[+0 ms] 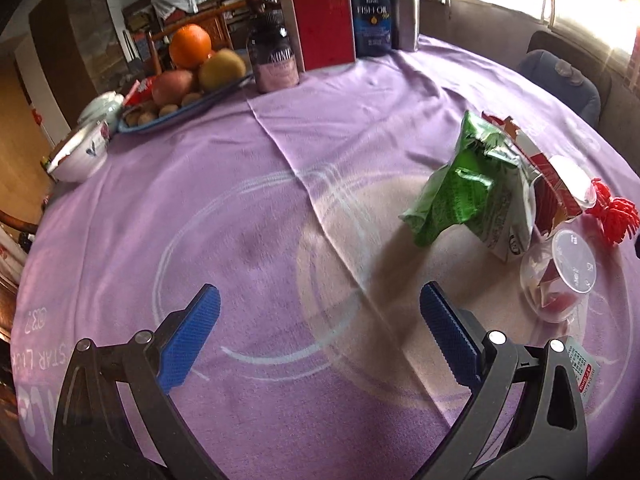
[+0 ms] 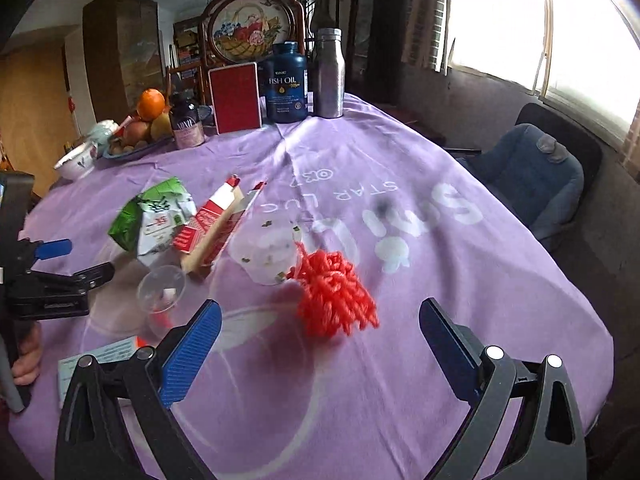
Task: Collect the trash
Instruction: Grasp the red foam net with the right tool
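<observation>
Trash lies in a cluster on the purple tablecloth (image 1: pixel 280 208): a crumpled green wrapper (image 1: pixel 460 188) (image 2: pixel 154 216), a torn red and white carton (image 1: pixel 548 184) (image 2: pixel 210 224), a small clear cup (image 1: pixel 560 280) (image 2: pixel 160 294), a clear lid (image 2: pixel 268 252), a red foam net (image 2: pixel 336 298) (image 1: pixel 612 212) and a paper packet (image 2: pixel 96 364) (image 1: pixel 582 372). My left gripper (image 1: pixel 320 332) is open and empty, left of the cluster. My right gripper (image 2: pixel 320 344) is open and empty, just in front of the red net. The left gripper also shows in the right wrist view (image 2: pixel 68 264).
At the table's far edge stand a fruit tray (image 1: pixel 176 80), a white bowl (image 1: pixel 80 152), a dark jar (image 1: pixel 274 60), a red box (image 1: pixel 324 28), a fish oil bottle (image 1: pixel 372 16) and a metal flask (image 2: pixel 329 74). A blue chair (image 2: pixel 532 176) stands right of the table.
</observation>
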`<state>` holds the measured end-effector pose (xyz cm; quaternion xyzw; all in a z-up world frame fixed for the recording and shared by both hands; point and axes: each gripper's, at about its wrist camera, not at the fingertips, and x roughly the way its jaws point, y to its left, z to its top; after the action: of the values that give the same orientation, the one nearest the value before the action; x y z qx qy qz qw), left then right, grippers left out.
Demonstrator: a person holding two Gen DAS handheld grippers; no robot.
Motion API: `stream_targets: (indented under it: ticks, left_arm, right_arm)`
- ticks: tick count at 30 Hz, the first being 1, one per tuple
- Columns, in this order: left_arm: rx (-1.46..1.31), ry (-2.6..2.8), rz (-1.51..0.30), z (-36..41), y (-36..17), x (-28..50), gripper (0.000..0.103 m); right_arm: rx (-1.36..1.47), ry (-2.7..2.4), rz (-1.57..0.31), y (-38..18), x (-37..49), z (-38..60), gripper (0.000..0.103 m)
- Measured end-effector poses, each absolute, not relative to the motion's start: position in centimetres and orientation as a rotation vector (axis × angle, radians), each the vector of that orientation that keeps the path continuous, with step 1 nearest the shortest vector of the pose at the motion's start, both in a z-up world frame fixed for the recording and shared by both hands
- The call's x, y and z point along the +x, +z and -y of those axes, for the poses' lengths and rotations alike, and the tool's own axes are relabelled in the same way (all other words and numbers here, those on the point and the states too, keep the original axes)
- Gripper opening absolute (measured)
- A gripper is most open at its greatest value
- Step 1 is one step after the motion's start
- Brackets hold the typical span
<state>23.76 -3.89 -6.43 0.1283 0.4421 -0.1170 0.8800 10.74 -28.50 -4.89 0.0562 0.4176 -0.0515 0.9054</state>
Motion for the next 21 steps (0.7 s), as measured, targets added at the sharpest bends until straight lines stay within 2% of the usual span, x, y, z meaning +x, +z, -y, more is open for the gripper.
stream_targets:
  ticks: [4,19,21]
  left_arm:
    - [0.173,-0.261,-0.989,2.8,-7.0,24.7,0.097]
    - [0.175,-0.24,-0.973,3.1,-7.0,24.5,0.098]
    - [0.175,-0.24,-0.973,3.1,-7.0,24.5,0.098]
  right_arm:
    - [0.185,-0.067,-0.903,-5.4,11.9,29.3,0.097]
    - [0.181,-0.034,-1.007,-7.3,15.3,29.7,0.096]
    - [0.219,-0.012,-1.004,-7.4,15.2,30.2,0.063]
